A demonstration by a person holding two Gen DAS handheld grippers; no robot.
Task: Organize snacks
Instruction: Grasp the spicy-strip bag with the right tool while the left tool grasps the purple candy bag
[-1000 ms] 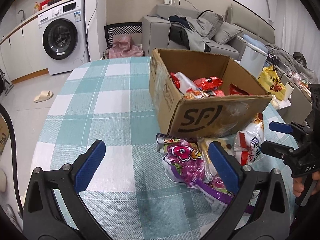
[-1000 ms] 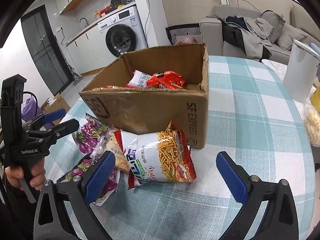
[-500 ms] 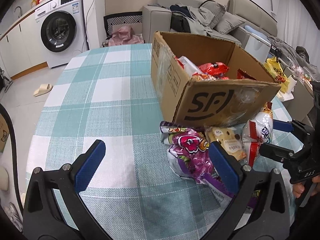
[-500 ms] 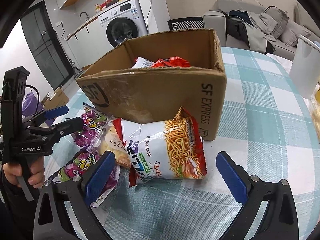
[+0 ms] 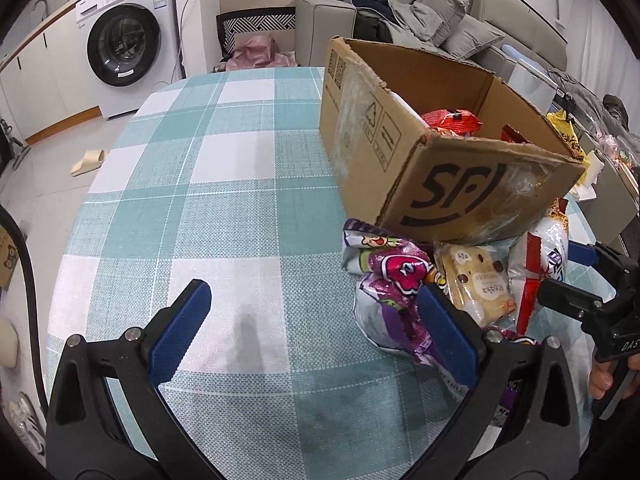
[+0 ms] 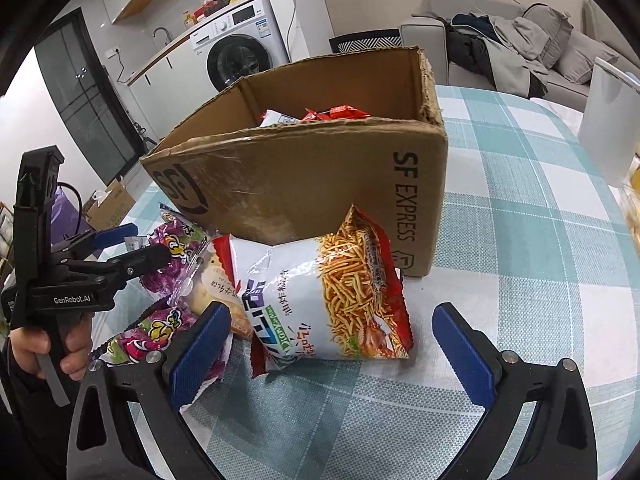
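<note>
Both tongs, left [image 5: 314, 334] and right [image 6: 332, 350], gape empty (noodle-snack bag [image 6: 328, 300] lies before the right).

"SF EXPRESS" on box [image 6: 304, 184], "GenRobot.AI" on left gripper [image 6: 132, 248]

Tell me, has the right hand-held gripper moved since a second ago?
Yes. The right hand-held gripper has come forward and down toward the cardboard box, which now fills more of its view, with the noodle snack bag between its open fingers.
</note>
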